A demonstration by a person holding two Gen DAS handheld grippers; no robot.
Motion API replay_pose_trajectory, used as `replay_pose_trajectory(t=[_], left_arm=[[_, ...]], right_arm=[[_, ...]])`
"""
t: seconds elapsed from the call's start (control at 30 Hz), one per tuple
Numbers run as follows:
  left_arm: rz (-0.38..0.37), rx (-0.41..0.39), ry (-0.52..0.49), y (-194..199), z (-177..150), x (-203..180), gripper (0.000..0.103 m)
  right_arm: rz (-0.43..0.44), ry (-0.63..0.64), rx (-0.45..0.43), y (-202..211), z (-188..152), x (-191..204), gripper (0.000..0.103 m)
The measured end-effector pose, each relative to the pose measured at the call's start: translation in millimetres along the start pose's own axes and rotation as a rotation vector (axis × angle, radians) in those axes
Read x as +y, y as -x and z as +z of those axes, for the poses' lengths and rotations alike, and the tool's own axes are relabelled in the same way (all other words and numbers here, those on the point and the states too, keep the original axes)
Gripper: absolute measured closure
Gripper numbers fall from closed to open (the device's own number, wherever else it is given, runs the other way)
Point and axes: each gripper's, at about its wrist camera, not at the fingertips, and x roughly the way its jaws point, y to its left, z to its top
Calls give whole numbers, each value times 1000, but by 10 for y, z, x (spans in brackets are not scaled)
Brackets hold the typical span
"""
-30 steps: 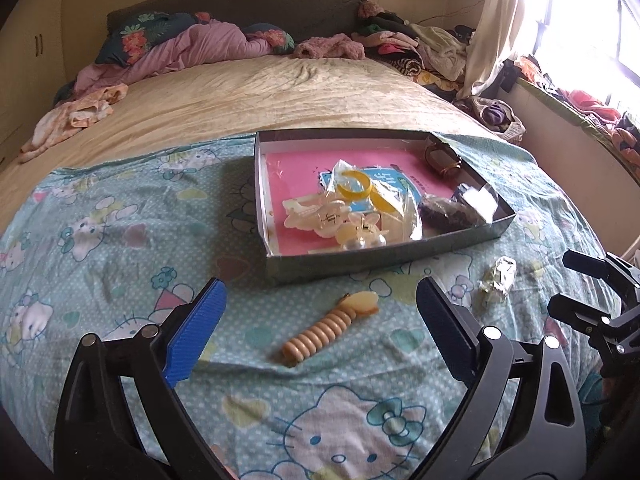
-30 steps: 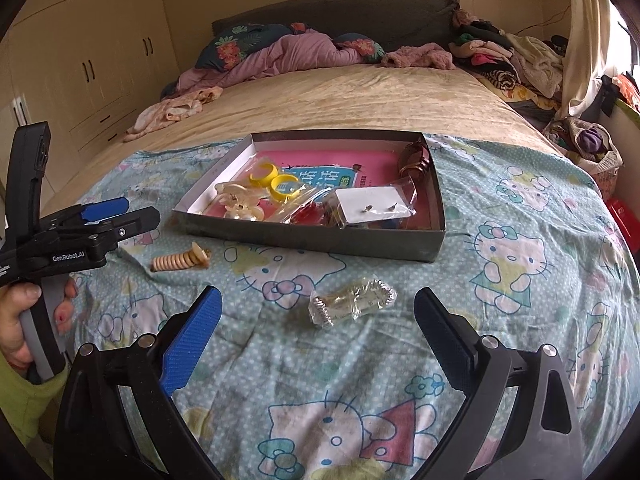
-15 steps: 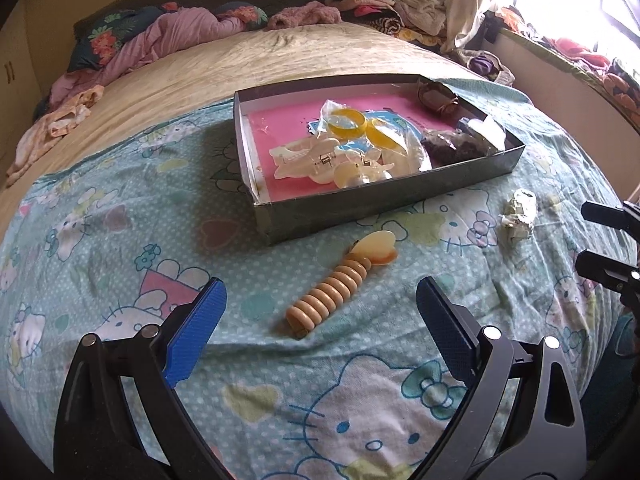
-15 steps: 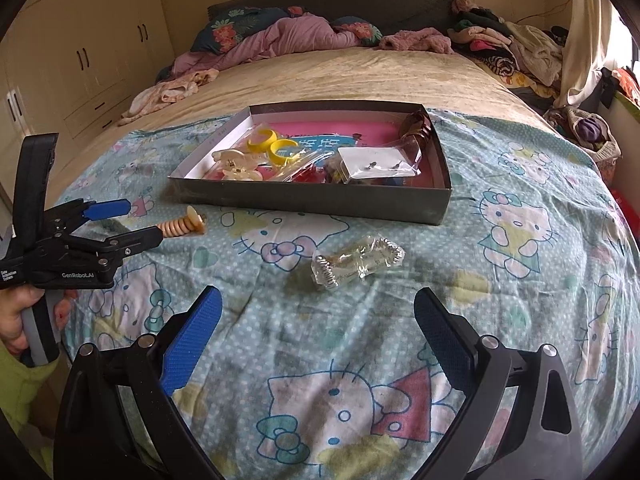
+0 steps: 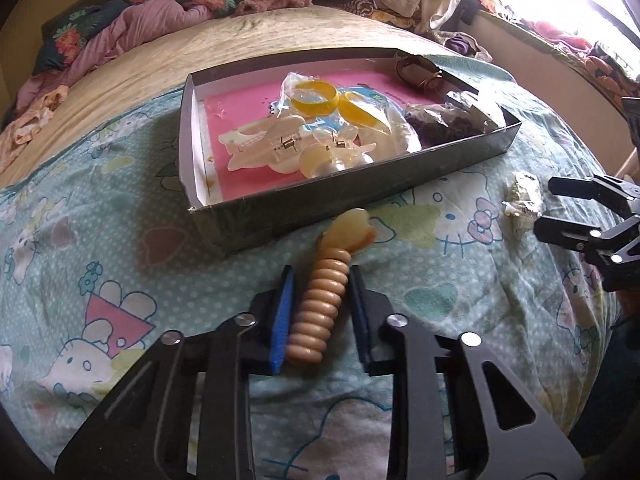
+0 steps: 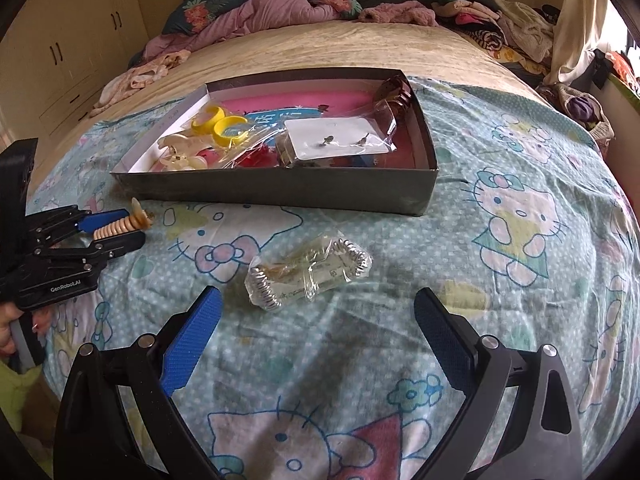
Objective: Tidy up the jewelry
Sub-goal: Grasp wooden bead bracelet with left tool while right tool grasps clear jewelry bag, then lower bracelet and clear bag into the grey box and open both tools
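Observation:
A tan beaded bracelet (image 5: 320, 300) with a pale heart-shaped end lies on the bedspread before the grey box (image 5: 360, 196). My left gripper (image 5: 320, 280) has its two fingers closed against the bracelet's sides; it also shows in the right wrist view (image 6: 120, 226). The box (image 6: 280, 192) holds yellow bangles (image 5: 314, 98), pale hair clips (image 5: 280, 148), bagged earrings (image 6: 340, 142) and a brown bracelet (image 5: 418, 70). My right gripper (image 6: 316, 328) is open, just short of a clear bag with a silver bracelet (image 6: 308, 274). That bag also shows in the left wrist view (image 5: 522, 198).
The Hello Kitty bedspread (image 6: 500, 240) covers the near part of the bed. Piled clothes (image 6: 480, 20) and pillows (image 6: 260, 4) lie at the headboard. A wardrobe (image 6: 68, 48) stands to the left and a window ledge (image 5: 560, 52) to the right.
My left gripper moved forward and down to the beaded bracelet and closed on it. My right gripper moved closer to the bagged silver bracelet and stayed open.

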Motion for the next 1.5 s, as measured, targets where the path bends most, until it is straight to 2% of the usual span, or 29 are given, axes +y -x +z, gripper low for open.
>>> replay_pose_trajectory(t=[0.27,0.3,0.33,0.37,0.43,0.57,0.77,1.03,1.33,1.5], left_arm=[[-54,-75,81,266,25,17,92],[-63,-86,91,311,34,18,92],[-66,-94,97,346,50,8,92],[-66,-102,100,373,72,1,92],[-73,-115,107,420,112,-8,92],[-75,-136,121,496,207,-22,92],[-70,-171,120,570,399,-68,92],[-74,-199,101,534,669,-202,92],[-66,-186,84,294,876,-337,92],[-60,-166,81,127,914,-366,92]], right_arm=[[-18,79,44,-283,72,61,7],[-16,91,39,-296,73,74,11],[-14,99,33,-297,72,84,26],[1,102,30,-288,68,91,33],[14,103,22,-255,62,120,37],[49,100,1,-119,-6,145,38],[88,83,-98,280,-57,154,38],[77,59,-214,667,209,25,38],[42,38,-268,723,607,-175,38],[31,24,-265,622,777,-277,38]])
